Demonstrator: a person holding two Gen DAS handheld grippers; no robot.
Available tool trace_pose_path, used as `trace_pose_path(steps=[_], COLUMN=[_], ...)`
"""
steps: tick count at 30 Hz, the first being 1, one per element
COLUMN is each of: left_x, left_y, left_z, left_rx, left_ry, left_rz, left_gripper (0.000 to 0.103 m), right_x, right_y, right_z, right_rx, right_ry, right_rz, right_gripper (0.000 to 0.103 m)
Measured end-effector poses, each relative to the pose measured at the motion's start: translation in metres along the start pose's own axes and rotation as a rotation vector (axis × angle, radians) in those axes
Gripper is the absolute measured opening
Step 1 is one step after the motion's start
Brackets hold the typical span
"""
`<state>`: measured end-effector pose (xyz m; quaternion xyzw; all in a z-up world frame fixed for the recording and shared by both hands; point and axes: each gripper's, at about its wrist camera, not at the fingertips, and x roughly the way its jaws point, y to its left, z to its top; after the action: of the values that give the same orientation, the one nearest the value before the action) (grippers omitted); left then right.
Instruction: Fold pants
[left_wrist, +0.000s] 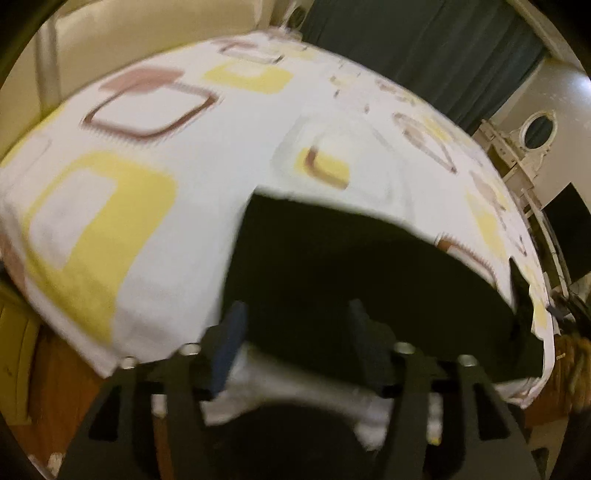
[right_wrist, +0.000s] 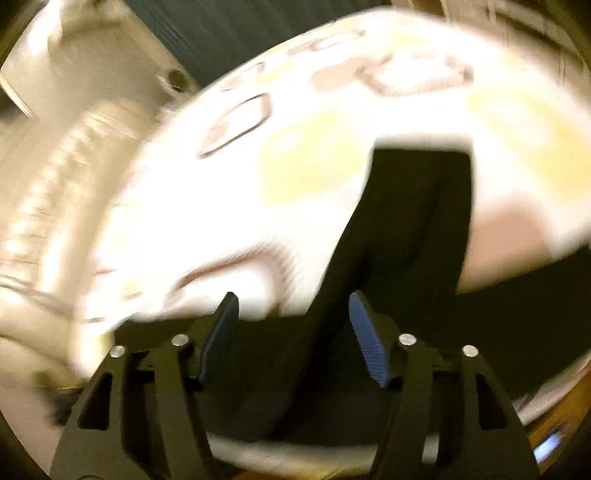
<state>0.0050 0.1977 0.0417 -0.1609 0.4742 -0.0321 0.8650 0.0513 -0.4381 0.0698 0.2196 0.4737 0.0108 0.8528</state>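
Observation:
Black pants (left_wrist: 351, 266) lie flat on a bed with a white sheet (left_wrist: 184, 166) printed with yellow and brown squares. My left gripper (left_wrist: 295, 314) hovers open over the near edge of the pants, with nothing between its blue pads. In the right wrist view the pants (right_wrist: 413, 229) show one leg running away from me and more black cloth spreading right. My right gripper (right_wrist: 293, 306) is open above the near part of the pants. Both views are blurred by motion.
A cream headboard or wall (left_wrist: 110, 33) stands behind the bed. A dark curtain (left_wrist: 424, 48) hangs at the back. A white dresser with an oval mirror (left_wrist: 535, 127) and a dark screen (left_wrist: 569, 236) stand right. Wooden bed frame (left_wrist: 59, 387) shows below the sheet.

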Motion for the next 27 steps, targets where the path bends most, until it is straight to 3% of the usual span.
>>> trace_pose_path(steps=[2, 5, 10, 11, 13, 15, 19, 24, 27], left_x=[0.014, 0.049, 0.087, 0.088, 0.089, 0.089, 0.089, 0.089, 0.09], left_y=[-0.015, -0.034, -0.05, -0.052, -0.059, -0.062, -0.061, -0.063, -0.063], left_z=[0.012, 0.021, 0.016, 0.014, 0.011, 0.008, 0.006, 0.006, 0.004], left_rx=[0.0, -0.003, -0.032, -0.029, -0.006, 0.021, 0.018, 0.008, 0.002], left_ry=[-0.012, 0.033, 0.111, 0.108, 0.097, 0.095, 0.098, 0.101, 0.099], left_rz=[-0.004, 0.008, 0.002, 0.009, 0.031, 0.048, 0.053, 0.055, 0.062], left_gripper=[0.072, 0.073, 0.077, 0.078, 0.081, 0.081, 0.081, 0.081, 0.081], right_x=[0.035, 0.102, 0.156, 0.159, 0.154, 0.14, 0.085, -0.034, -0.087], right_y=[-0.008, -0.012, -0.03, -0.033, -0.05, -0.065, -0.097, -0.146, -0.187], right_z=[0.04, 0.086, 0.1, 0.099, 0.093, 0.086, 0.069, 0.029, -0.01], right_rx=[-0.009, -0.01, -0.041, -0.032, 0.019, 0.05, 0.145, 0.169, 0.207], right_ry=[0.023, 0.104, 0.199, 0.212, 0.208, 0.185, 0.097, -0.14, -0.216], right_rz=[-0.118, -0.326, -0.53, -0.538, -0.499, -0.427, -0.217, -0.022, -0.025], right_gripper=[0.063, 0.063, 0.061, 0.054, 0.038, 0.008, 0.007, 0.007, 0.007])
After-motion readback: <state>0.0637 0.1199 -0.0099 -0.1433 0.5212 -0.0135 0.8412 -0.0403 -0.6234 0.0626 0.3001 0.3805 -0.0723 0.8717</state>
